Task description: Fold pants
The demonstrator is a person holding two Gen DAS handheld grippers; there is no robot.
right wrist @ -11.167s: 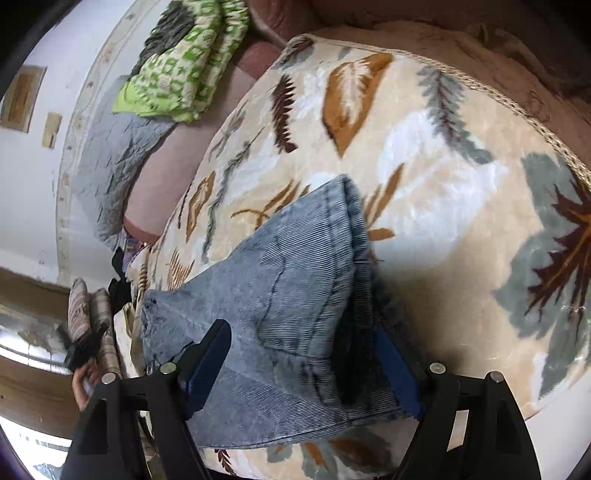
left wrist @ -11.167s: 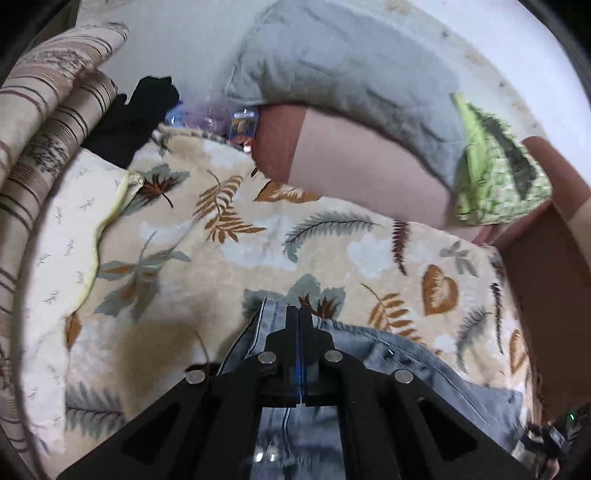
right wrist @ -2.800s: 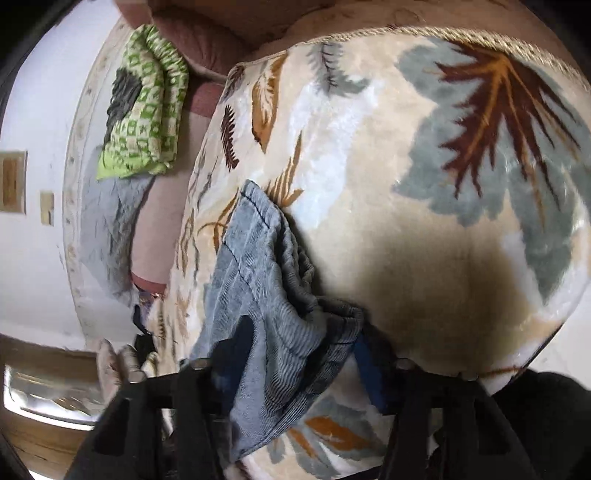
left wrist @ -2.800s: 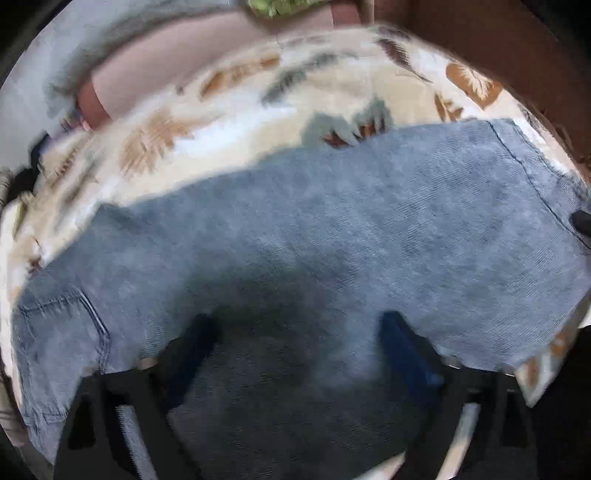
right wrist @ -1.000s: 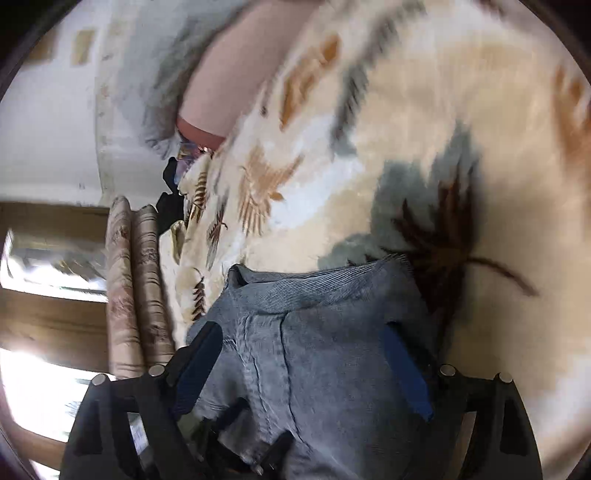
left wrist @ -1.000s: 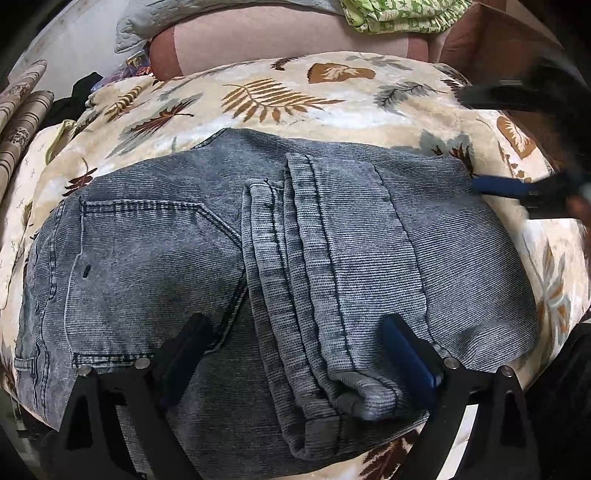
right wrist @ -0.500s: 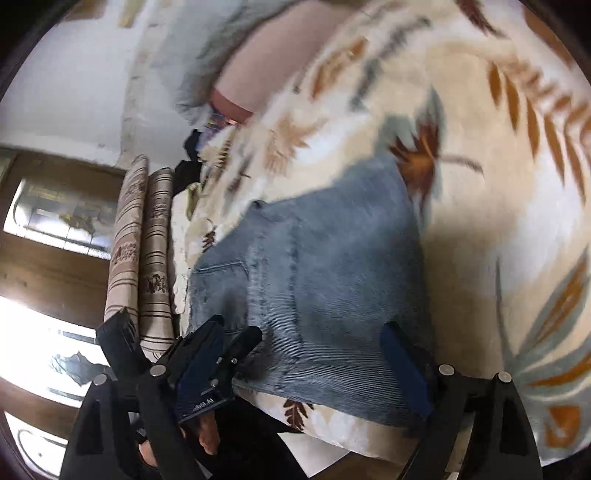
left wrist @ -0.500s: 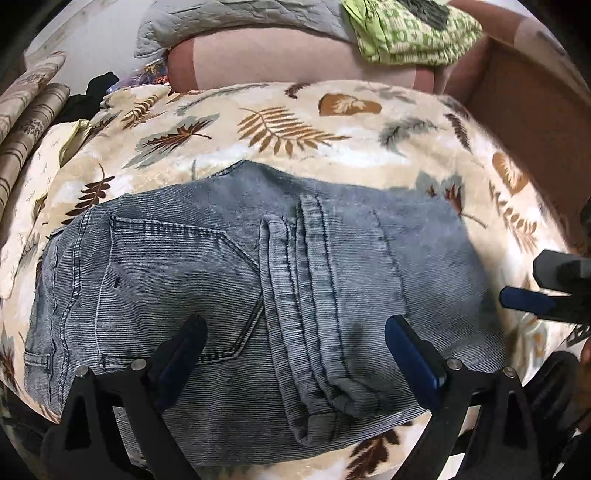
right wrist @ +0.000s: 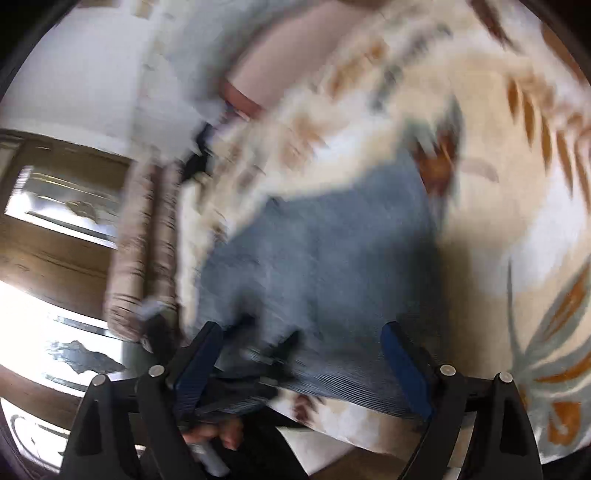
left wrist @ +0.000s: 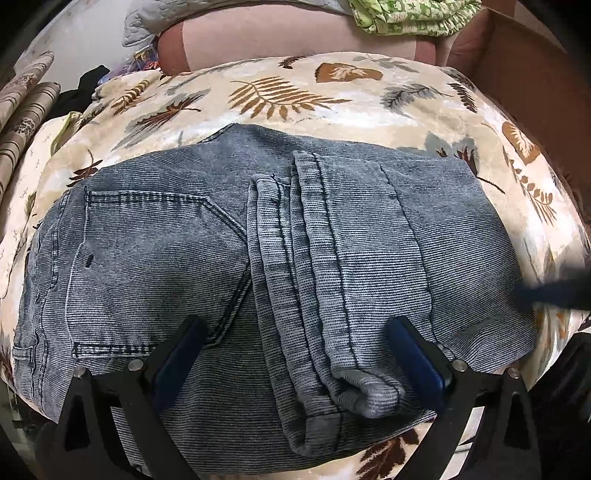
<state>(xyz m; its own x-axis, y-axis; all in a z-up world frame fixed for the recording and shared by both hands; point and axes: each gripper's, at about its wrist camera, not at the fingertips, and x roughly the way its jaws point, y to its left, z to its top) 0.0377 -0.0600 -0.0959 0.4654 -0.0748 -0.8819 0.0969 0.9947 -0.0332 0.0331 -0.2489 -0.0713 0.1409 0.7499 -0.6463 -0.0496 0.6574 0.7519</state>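
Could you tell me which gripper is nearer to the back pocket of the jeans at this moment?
Left. The left gripper hangs open over the jeans, one finger over the back pocket. The right gripper is at the opposite, folded end.

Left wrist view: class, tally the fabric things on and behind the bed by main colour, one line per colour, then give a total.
Blue-grey: 1, the folded pants
Cream with leaf print: 1, the blanket
Green patterned: 1, the cloth
Grey quilted: 1, the cover
Black: 1, the garment
Total: 5
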